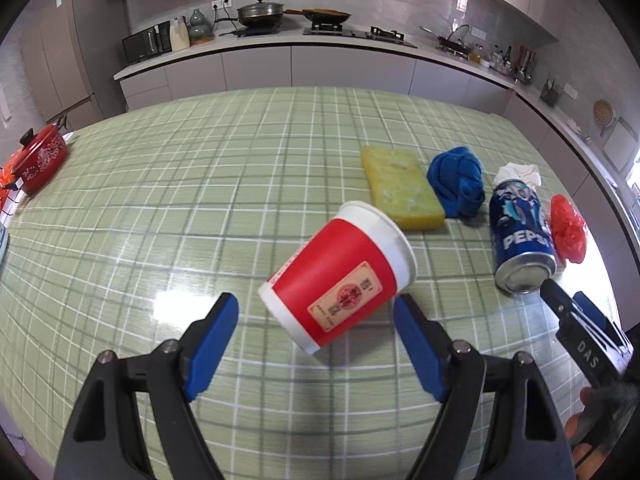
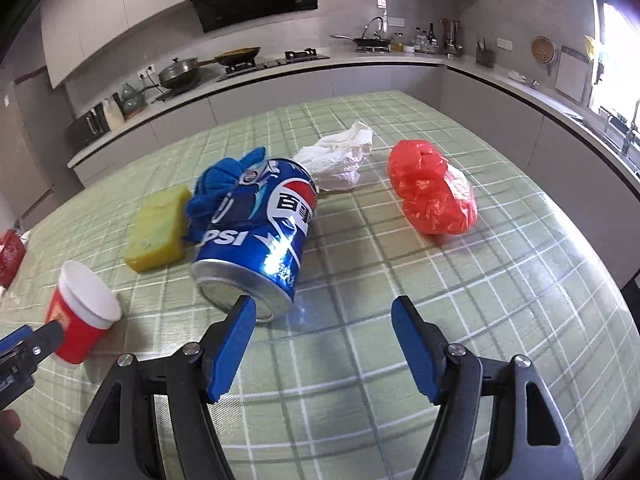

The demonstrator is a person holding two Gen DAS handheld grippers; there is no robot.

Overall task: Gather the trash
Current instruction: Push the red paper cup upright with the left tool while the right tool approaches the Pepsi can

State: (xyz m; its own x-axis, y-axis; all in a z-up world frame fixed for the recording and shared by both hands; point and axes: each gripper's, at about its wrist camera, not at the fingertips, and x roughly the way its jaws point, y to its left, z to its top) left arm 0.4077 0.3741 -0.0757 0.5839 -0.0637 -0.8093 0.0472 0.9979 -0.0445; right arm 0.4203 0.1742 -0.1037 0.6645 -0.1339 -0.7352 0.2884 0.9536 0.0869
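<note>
A: Red and white, on its side on the green checked desk [image 1: 160,184]: paper cup [image 1: 340,276], base toward the camera, rim pointing away. Taken as the landmark. Far to its left, at the desk edge, a red pot [image 1: 40,158].

B: And the left gripper [image 1: 316,320]?

A: Spread wide, blue pads either side of the cup's base, not touching it. Nothing pinched.

B: Right of the cup?

A: Just behind and right, a yellow sponge [image 1: 400,188], lying flat. Further right, a bunched blue cloth [image 1: 456,180]. Then a blue Pepsi can [image 2: 256,232], also on its side, bottom end toward the camera. Behind the can, crumpled white tissue [image 2: 340,156]. Furthest right of the cup, a crumpled red plastic bag [image 2: 434,188], apart from the can.

B: Right gripper [image 2: 324,316]?

A: Spread too, empty. Left pad just in front of the can's bottom rim; touching or not, cannot tell. Right pad over bare desk.
</note>
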